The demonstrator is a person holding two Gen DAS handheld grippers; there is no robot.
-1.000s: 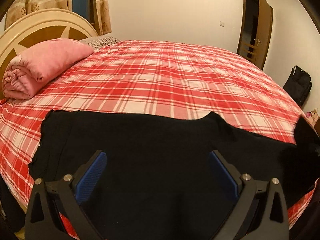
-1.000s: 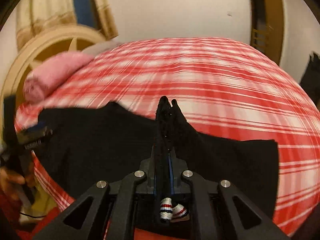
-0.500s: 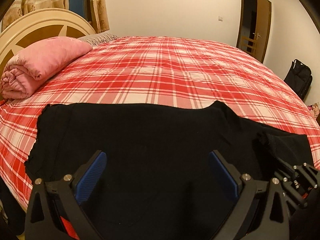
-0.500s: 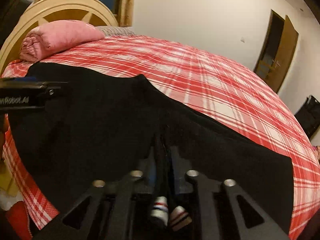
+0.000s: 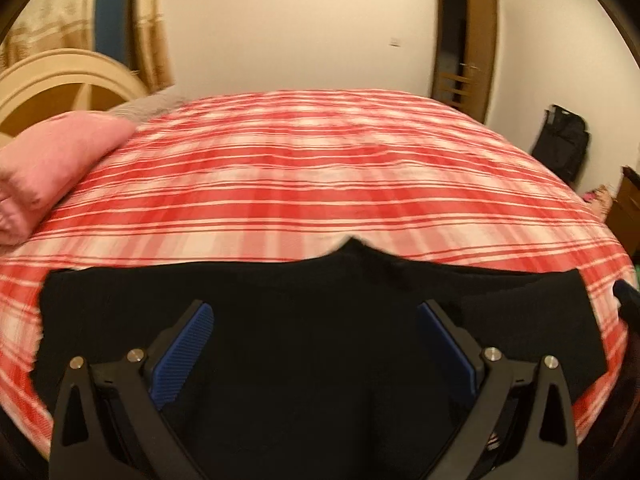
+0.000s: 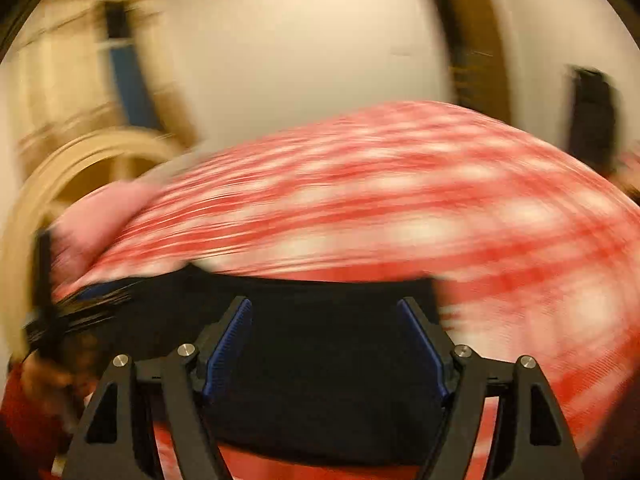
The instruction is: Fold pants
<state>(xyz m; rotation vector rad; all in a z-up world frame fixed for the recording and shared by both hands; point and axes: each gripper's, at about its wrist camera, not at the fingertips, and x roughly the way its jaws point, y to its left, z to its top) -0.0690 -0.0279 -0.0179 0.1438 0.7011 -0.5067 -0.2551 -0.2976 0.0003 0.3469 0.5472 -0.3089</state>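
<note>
The black pants [image 5: 312,320] lie flat across the near edge of the red plaid bed [image 5: 312,168], with a small peak of cloth at their far edge. My left gripper [image 5: 314,320] is open and empty, hovering over the middle of the pants. My right gripper [image 6: 326,316] is open and empty above the right part of the pants [image 6: 328,360]; this view is blurred by motion. The left gripper also shows at the left edge of the right wrist view [image 6: 44,312].
A rolled pink blanket [image 5: 48,168] lies at the bed's left by the cream headboard [image 5: 60,84]. A wooden door [image 5: 468,44] and a black bag [image 5: 564,144] stand at the far right.
My right gripper has opened and let go of the pants fold, then lifted away. The cloth now lies flat. My left gripper stayed open and tilted up a little.
</note>
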